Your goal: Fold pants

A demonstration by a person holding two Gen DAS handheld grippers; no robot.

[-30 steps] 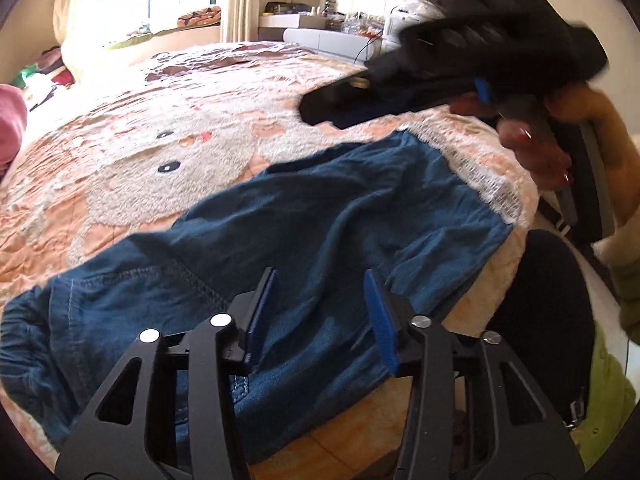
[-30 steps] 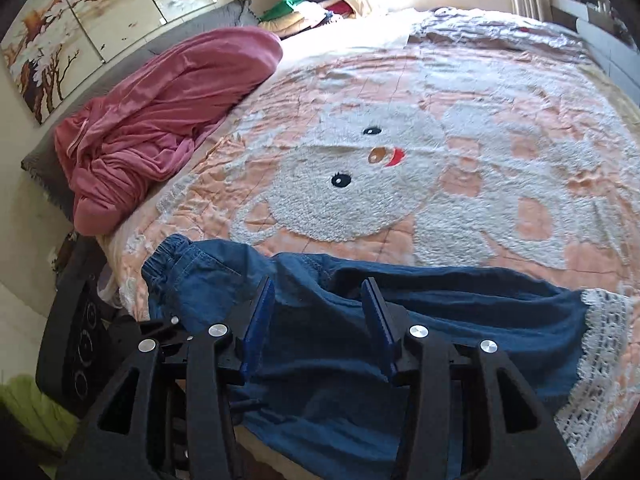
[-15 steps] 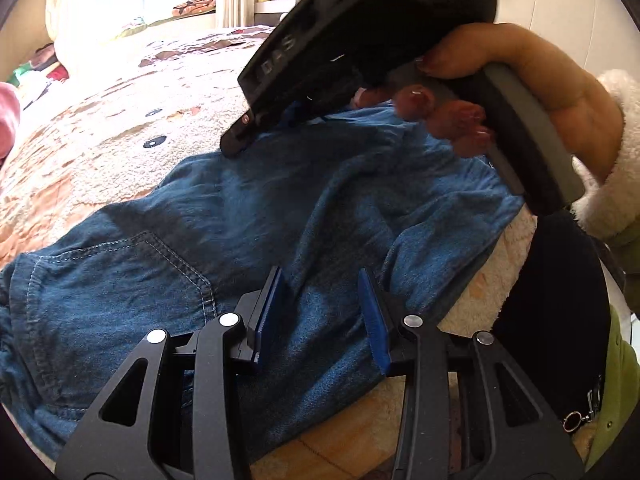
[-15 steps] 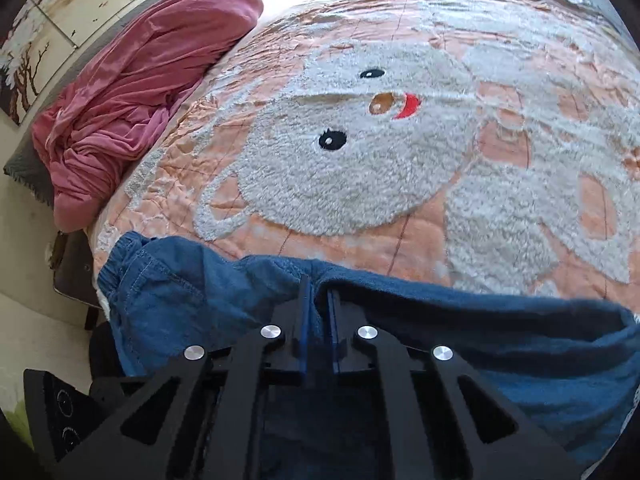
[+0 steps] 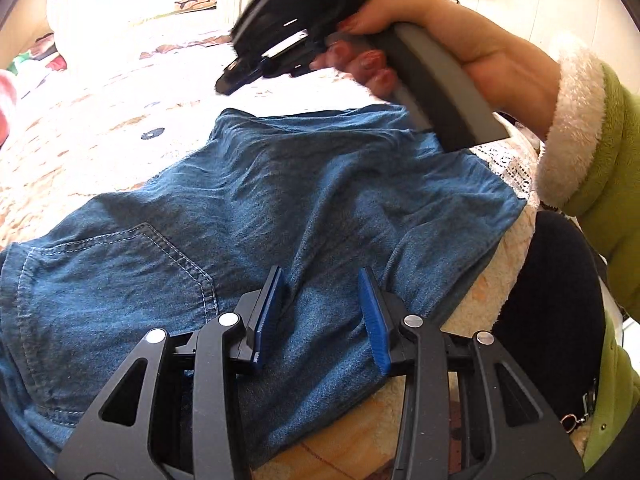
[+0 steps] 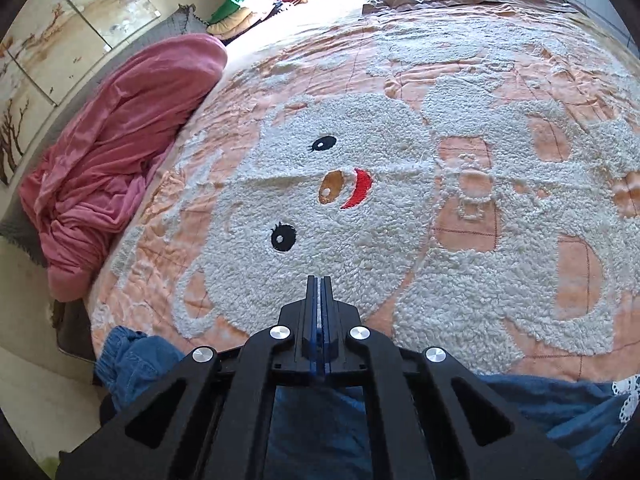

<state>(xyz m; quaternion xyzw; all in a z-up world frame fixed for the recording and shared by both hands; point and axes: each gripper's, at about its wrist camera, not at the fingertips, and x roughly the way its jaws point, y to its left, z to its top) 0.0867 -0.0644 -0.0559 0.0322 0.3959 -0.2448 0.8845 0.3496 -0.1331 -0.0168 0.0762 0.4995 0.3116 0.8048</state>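
Note:
Blue denim pants [image 5: 248,216] lie on a peach bedspread with a white fleecy snowman face [image 6: 360,200]. A back pocket shows at the left. My left gripper [image 5: 320,312] is open, just above the cloth near the front edge, with a fold between its blue pads. My right gripper [image 5: 240,76] is held in a hand above the far edge of the pants. In the right wrist view it [image 6: 319,292] is shut with nothing visible between the pads. The pants [image 6: 136,360] lie below and behind it.
A crumpled pink blanket [image 6: 116,152] lies at the bed's left side. Folded clothes [image 6: 248,12] are stacked at the head. The person's green sleeve with a fleece cuff [image 5: 576,132] and dark leg [image 5: 548,320] are at the bed's right edge.
My right gripper shut near the far edge of the pants, then rose and moved forward over the bedspread. My left gripper stayed open over the cloth.

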